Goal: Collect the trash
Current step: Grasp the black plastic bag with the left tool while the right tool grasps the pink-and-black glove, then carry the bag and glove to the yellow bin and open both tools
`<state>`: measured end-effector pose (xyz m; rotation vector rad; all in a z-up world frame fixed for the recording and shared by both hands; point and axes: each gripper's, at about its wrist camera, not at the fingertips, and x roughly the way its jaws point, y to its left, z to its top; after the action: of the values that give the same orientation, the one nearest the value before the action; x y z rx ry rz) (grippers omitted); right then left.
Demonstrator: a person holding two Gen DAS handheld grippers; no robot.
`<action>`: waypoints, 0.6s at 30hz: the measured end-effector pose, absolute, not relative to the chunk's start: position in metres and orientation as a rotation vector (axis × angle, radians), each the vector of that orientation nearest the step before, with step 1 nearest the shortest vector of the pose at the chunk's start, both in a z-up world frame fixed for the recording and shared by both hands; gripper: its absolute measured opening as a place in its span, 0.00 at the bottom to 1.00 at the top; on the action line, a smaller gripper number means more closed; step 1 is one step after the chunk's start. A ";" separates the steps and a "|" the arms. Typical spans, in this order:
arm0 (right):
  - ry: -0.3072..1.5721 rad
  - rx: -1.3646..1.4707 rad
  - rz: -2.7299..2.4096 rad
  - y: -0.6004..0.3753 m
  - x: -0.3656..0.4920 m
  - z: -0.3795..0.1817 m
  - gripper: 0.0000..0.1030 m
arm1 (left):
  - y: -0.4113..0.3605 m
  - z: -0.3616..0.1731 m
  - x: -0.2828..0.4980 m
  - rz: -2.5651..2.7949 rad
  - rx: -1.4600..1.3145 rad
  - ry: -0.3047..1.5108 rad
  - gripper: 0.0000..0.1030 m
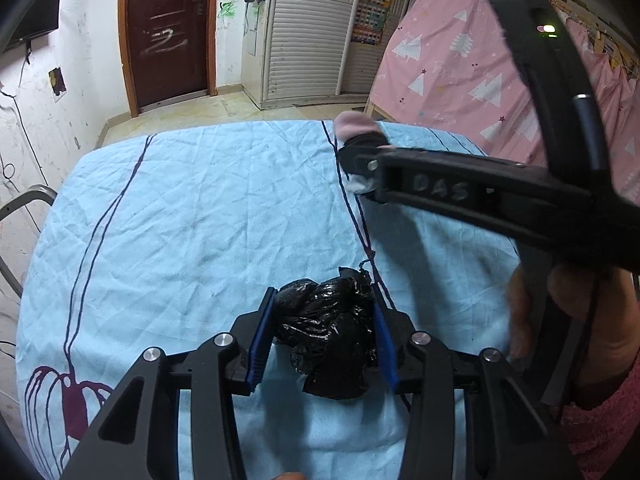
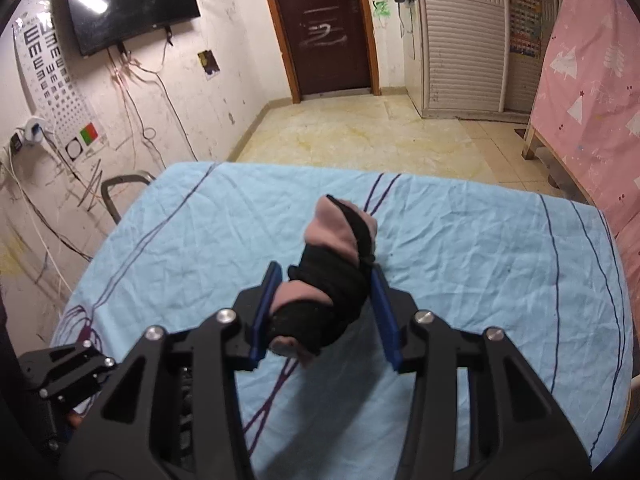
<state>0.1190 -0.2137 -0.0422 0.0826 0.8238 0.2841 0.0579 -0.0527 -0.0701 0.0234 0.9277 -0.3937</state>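
My left gripper [image 1: 324, 330] is shut on a crumpled black plastic bag [image 1: 332, 332], held just above the light blue cloth on the table [image 1: 180, 220]. My right gripper [image 2: 324, 312] is shut on a pink and black cloth bundle [image 2: 332, 280], lifted above the cloth. In the left wrist view the right gripper [image 1: 360, 160] reaches in from the right, with the pink bundle [image 1: 356, 126] at its tip and something white just under the tip.
A metal chair frame [image 2: 120, 188] stands at the table's left edge. A pink curtained bed [image 2: 592, 92] is at the right. A dark door [image 2: 324, 28] and white louvred cabinet [image 2: 460, 40] stand across the tiled floor. A TV [image 2: 128, 0] hangs on the left wall.
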 end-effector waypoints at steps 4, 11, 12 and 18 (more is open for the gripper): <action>0.787 0.104 0.279 -0.226 0.109 -0.031 0.41 | -0.056 -0.059 0.053 -0.382 0.034 0.900 0.35; 0.713 0.156 0.242 -0.259 0.086 -0.012 0.41 | -0.068 -0.034 0.041 -0.367 0.060 0.842 0.35; 0.702 0.164 0.234 -0.266 0.082 -0.009 0.41 | -0.071 -0.031 0.040 -0.367 0.066 0.836 0.35; 0.643 0.200 0.191 -0.302 0.062 0.004 0.41 | -0.095 -0.014 0.033 -0.380 0.111 0.804 0.35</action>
<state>0.0615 -0.3020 0.0039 0.2001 0.6434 0.1911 0.0329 -0.0953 -0.0143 0.1111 0.8043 -0.3804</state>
